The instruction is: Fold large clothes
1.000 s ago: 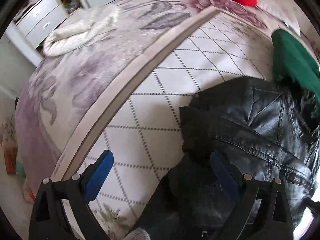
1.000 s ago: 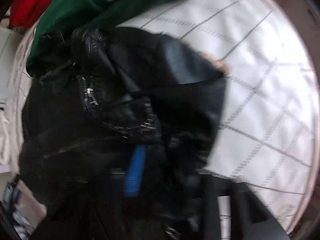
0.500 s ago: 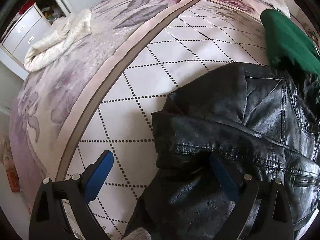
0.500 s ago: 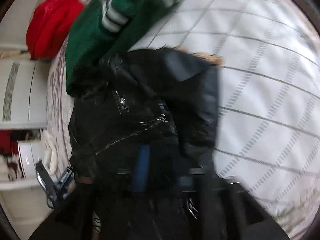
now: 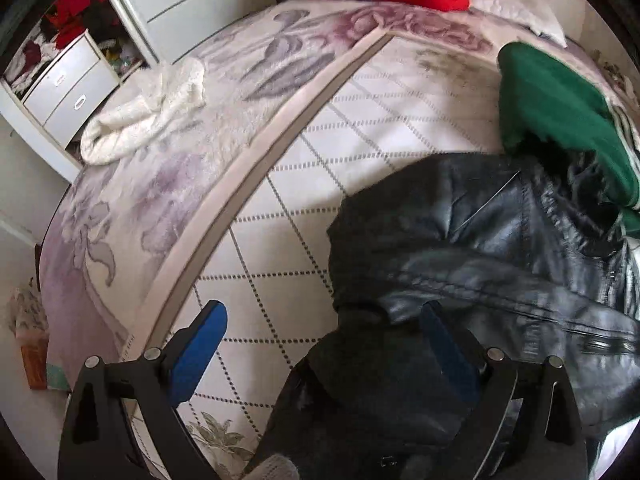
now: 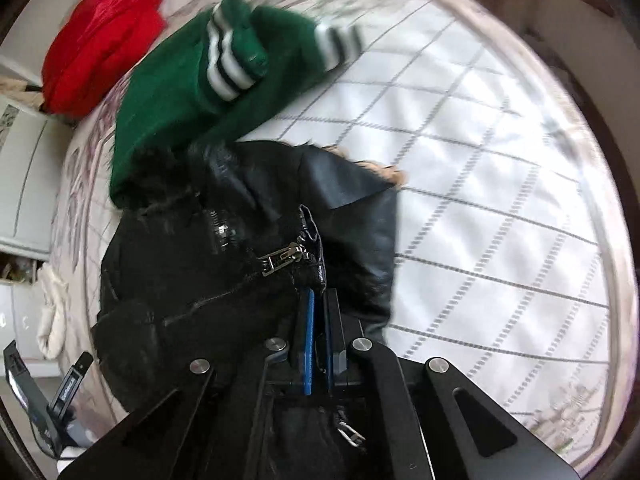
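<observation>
A black leather jacket (image 5: 480,248) lies crumpled on the bed's white quilted cover; it also shows in the right wrist view (image 6: 224,248). My left gripper (image 5: 320,320) is open, its blue pads spread wide, with the jacket's left edge and a dark sleeve part between them. My right gripper (image 6: 318,300) is shut on the jacket's zipper edge, the blue pads pressed together on a fold of leather beside the zipper pull (image 6: 280,258).
A green striped-cuff garment (image 6: 208,80) lies behind the jacket, partly under its fur collar; it also shows in the left wrist view (image 5: 560,120). A red garment (image 6: 100,44) lies at the bed's far end. A white fluffy garment (image 5: 148,120) lies on the floral blanket. White drawers (image 5: 68,88) stand beyond.
My right gripper has closed on the jacket's zipper edge and pulled back, lifting it. The left gripper stayed open and shifted slightly over the jacket's left edge.
</observation>
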### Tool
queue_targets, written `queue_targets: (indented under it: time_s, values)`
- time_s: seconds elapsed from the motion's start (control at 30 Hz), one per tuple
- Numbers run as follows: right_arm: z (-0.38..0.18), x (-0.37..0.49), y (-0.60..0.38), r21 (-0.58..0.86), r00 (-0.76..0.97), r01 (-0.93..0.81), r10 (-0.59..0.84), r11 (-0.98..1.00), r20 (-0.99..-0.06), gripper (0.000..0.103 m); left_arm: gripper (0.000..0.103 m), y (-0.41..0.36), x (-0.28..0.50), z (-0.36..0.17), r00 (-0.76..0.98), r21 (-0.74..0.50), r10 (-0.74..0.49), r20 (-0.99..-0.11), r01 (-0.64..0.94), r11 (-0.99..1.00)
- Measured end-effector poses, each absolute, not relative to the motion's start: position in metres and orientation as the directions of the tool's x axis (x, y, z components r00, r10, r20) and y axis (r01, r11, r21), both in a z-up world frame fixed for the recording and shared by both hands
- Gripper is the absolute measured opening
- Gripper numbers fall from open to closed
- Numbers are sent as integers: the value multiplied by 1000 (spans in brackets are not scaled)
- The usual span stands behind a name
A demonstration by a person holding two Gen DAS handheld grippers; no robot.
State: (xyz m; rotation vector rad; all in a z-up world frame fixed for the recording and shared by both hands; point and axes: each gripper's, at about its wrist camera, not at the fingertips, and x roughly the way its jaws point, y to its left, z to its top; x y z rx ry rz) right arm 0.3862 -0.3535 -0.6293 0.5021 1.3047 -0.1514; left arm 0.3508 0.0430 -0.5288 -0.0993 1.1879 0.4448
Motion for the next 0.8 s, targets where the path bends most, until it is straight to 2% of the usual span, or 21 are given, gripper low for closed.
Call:
queue_targets:
  time_s: [0.17, 0.27, 0.33, 0.43, 0.53, 0.67, 0.8]
  values:
    - [-676, 388, -343, 167, 164, 430, 105, 887, -981, 4, 102, 49, 372, -582, 217, 154, 252, -943, -385, 910]
    - [-705, 396, -333, 90, 72, 380, 67, 921, -995, 4, 103, 52, 379, -584, 233, 123, 225, -946, -384, 915]
    - [-703, 404, -332, 48, 28, 342, 41, 939, -999, 4, 103, 52, 379, -579, 221, 139, 235, -947, -379, 915]
    - [-689, 408, -346, 51, -9, 373, 58, 926, -998, 5, 103, 44, 369, -552, 250, 149, 255, -934, -376, 914]
    - [-652, 401, -349, -23, 83, 343, -54, 939, -995, 6, 103, 31, 362, -531, 288, 168, 280, -916, -358, 918]
    - [-645, 402, -319, 58, 147, 207, 27, 977, -989, 6, 103, 21, 365, -546, 268, 251, 338, -902, -310, 917]
    - [-690, 410, -283, 174, 28, 125, 172, 977, -985, 6, 103, 34, 374, -581, 203, 245, 311, -928, -294, 924]
